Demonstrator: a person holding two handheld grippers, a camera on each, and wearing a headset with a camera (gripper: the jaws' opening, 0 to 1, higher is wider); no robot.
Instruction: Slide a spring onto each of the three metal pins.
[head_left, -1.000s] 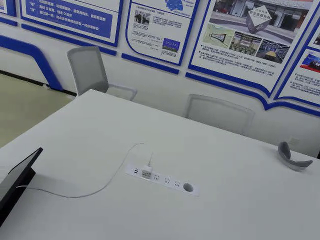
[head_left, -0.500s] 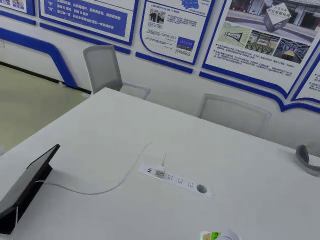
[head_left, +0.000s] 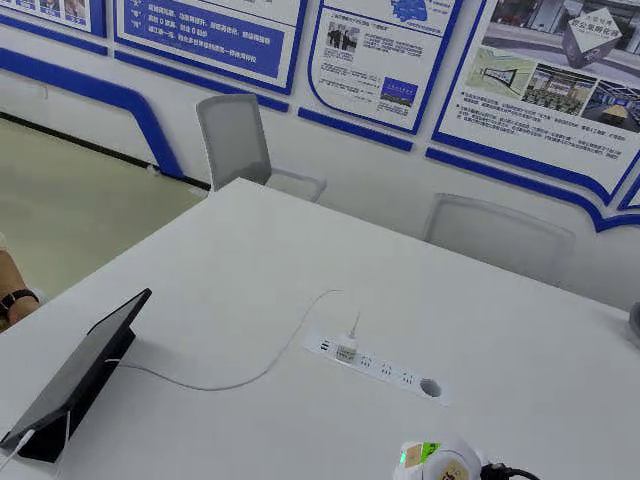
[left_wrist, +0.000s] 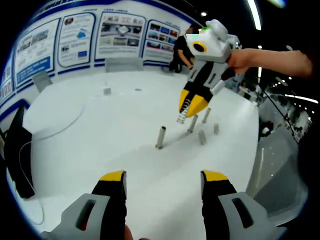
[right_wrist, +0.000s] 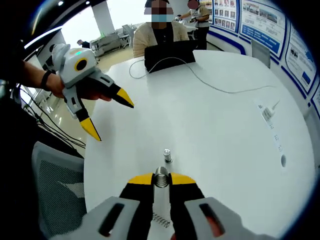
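In the right gripper view my right gripper is shut on an upright steel spring, just short of a small metal pin that stands on the white table. A second spring lies on the table below the jaws. The left gripper hangs open at the left, above the table's edge. In the left gripper view my own left gripper is open and holds nothing. Beyond it the right gripper holds the spring above several upright metal pins.
A tablet leans at the table's left, cabled to a power strip. Two grey chairs stand against the poster wall. The top of a gripper shows at the bottom edge. A person sits behind a tablet.
The head camera has panned left and down, so the tablet and power strip sit further right. The top of a gripper has come in at the bottom edge.
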